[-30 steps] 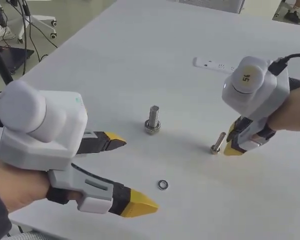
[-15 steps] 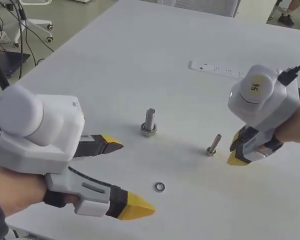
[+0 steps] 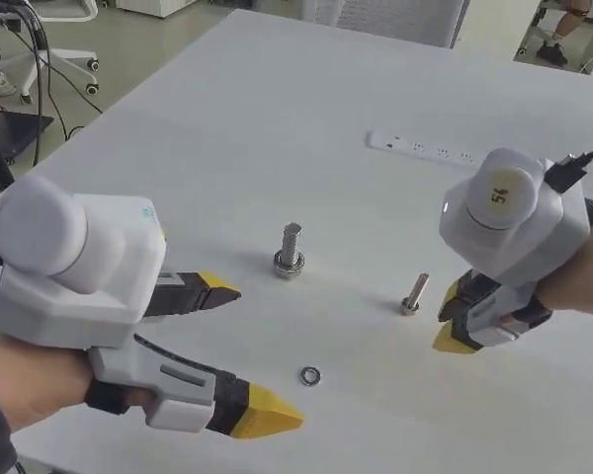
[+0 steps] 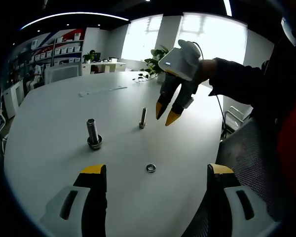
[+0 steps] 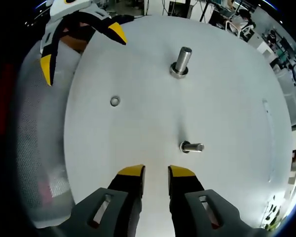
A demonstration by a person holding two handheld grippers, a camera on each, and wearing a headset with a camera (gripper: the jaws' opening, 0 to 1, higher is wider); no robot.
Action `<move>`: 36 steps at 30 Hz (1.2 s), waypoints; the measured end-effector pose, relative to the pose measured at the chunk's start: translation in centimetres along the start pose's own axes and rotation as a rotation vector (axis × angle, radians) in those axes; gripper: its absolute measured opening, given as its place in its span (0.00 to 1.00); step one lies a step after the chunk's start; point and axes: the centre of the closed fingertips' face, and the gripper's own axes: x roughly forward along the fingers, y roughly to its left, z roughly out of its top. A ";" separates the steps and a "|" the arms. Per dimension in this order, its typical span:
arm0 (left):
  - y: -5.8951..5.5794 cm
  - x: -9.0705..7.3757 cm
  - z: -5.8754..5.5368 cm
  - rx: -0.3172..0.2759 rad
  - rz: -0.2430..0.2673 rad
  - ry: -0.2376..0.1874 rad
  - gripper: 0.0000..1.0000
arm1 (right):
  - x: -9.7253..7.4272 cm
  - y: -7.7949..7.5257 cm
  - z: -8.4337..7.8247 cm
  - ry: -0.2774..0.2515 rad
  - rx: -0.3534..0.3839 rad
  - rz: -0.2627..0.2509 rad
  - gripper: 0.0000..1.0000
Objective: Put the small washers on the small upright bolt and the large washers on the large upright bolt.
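Observation:
The large bolt (image 3: 290, 249) stands upright mid-table with washers around its base. To its right stands the thin small bolt (image 3: 412, 294). One small washer (image 3: 309, 375) lies flat on the table in front of both. My left gripper (image 3: 245, 351) is open wide at the lower left, and the washer (image 4: 150, 168) lies on the table ahead of its jaws. My right gripper (image 3: 451, 318) hovers just right of the small bolt (image 5: 192, 146). Its jaws stand a narrow gap apart and hold nothing.
The work lies on a white table (image 3: 277, 118). A white power strip (image 3: 420, 150) lies at the far side, behind the bolts. Chairs and cables stand on the floor beyond the left edge.
My right gripper has drawn back a little from the small bolt, toward me. The left gripper keeps its place and stays open; the rest of the shift is camera motion.

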 end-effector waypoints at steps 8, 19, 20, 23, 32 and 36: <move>0.0 -0.1 0.1 0.007 0.002 -0.002 0.83 | 0.6 1.8 1.8 -0.009 -0.048 0.025 0.20; 0.0 -0.2 0.2 0.011 0.004 -0.009 0.83 | 1.5 3.2 4.6 -0.015 -0.131 0.052 0.20; 0.0 -0.2 0.2 0.012 0.005 -0.009 0.83 | 1.6 3.4 4.9 -0.015 -0.138 0.056 0.20; 0.0 -0.2 0.3 0.013 0.004 -0.011 0.83 | 2.1 3.9 5.5 -0.014 -0.158 0.068 0.20; 0.1 -0.2 0.4 0.014 0.004 -0.012 0.83 | 3.1 5.0 7.4 -0.017 -0.205 0.091 0.20; 0.1 -0.2 0.4 0.015 0.004 -0.013 0.83 | 3.8 5.5 8.1 -0.028 -0.214 0.107 0.20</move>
